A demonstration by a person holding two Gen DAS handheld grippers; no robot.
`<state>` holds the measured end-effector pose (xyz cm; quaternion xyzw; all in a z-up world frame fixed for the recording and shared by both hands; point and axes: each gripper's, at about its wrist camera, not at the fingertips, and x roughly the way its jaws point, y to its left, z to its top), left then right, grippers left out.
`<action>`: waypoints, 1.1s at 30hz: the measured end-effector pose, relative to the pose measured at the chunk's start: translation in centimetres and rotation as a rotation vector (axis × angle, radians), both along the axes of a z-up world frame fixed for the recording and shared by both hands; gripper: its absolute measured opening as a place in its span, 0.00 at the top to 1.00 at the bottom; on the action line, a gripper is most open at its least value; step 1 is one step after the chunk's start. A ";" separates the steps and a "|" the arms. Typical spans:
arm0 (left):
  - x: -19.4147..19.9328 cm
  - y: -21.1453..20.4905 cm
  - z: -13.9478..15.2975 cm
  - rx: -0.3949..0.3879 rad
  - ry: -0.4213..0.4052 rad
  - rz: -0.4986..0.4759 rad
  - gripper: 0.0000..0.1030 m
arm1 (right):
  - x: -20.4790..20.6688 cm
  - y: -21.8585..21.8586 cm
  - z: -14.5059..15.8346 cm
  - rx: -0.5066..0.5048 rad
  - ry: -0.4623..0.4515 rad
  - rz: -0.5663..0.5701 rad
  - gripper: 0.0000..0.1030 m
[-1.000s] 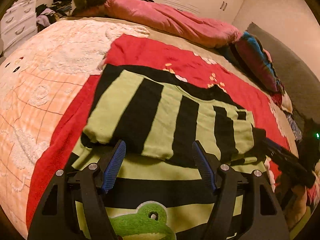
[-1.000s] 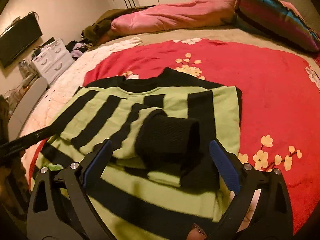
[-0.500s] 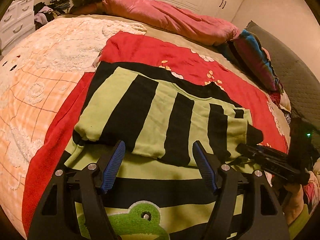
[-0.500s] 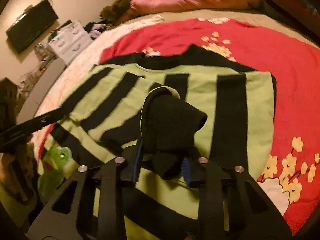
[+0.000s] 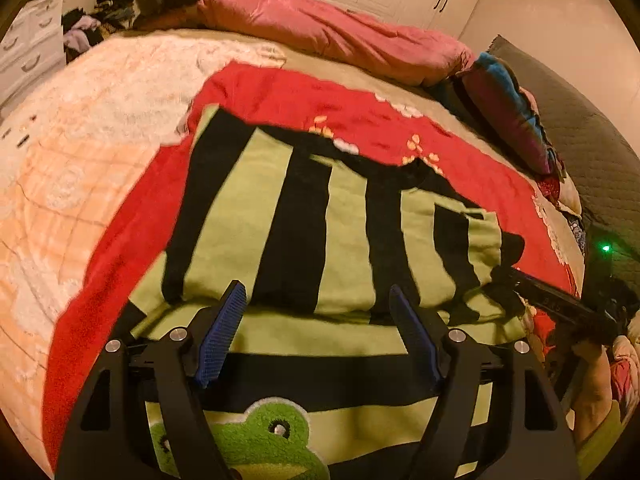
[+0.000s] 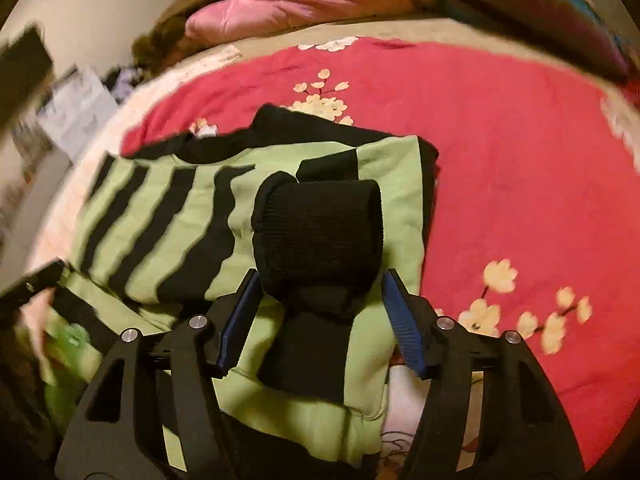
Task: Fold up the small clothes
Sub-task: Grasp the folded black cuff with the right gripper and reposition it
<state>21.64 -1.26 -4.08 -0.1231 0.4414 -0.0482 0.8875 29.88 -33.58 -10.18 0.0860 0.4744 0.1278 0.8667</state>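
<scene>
On the bed, atop the red floral blanket (image 6: 500, 152), lies the green-and-black striped sweater (image 5: 320, 240), its sleeves already turned in across the body and its frog patch (image 5: 264, 436) near the hem, closest to the left gripper (image 5: 316, 320). Taking that patch as the landmark, the folded sleeve edge runs crosswise just beyond it, and the neckline lies farthest from it, toward the pink duvet (image 5: 332, 36).

The left gripper's fingers stand apart with nothing between them, hovering over the hem-side stripe just short of the sleeve edge. The right gripper (image 6: 316, 304) sits at the side of the sweater away from the patch, straddling the black ribbed cuff (image 6: 320, 236). Its fingers have just been opening — the cuff lies between them, but the blue pads appear to stand clear of the knit, so it looks let go rather than pinched.

The sweater's long axis runs from hem to neckline, straight ahead of both grippers. Judging by that, the next fold likely carries the hem up toward the collar — the two grippers flank the near edge about equally, so neither is clearly nearer.
</scene>
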 end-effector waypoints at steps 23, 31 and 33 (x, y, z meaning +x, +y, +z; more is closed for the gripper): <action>9.0 3.8 -5.4 0.100 0.155 0.044 0.33 | 0.3 -0.1 -0.4 0.126 0.041 0.041 0.73; 6.9 3.4 -1.9 0.069 0.074 0.050 0.35 | -0.5 -1.7 1.5 0.110 -0.031 -0.026 0.63; 5.9 2.1 -0.7 0.107 0.031 0.010 0.34 | -1.1 -1.8 3.1 0.082 -0.123 -0.046 0.63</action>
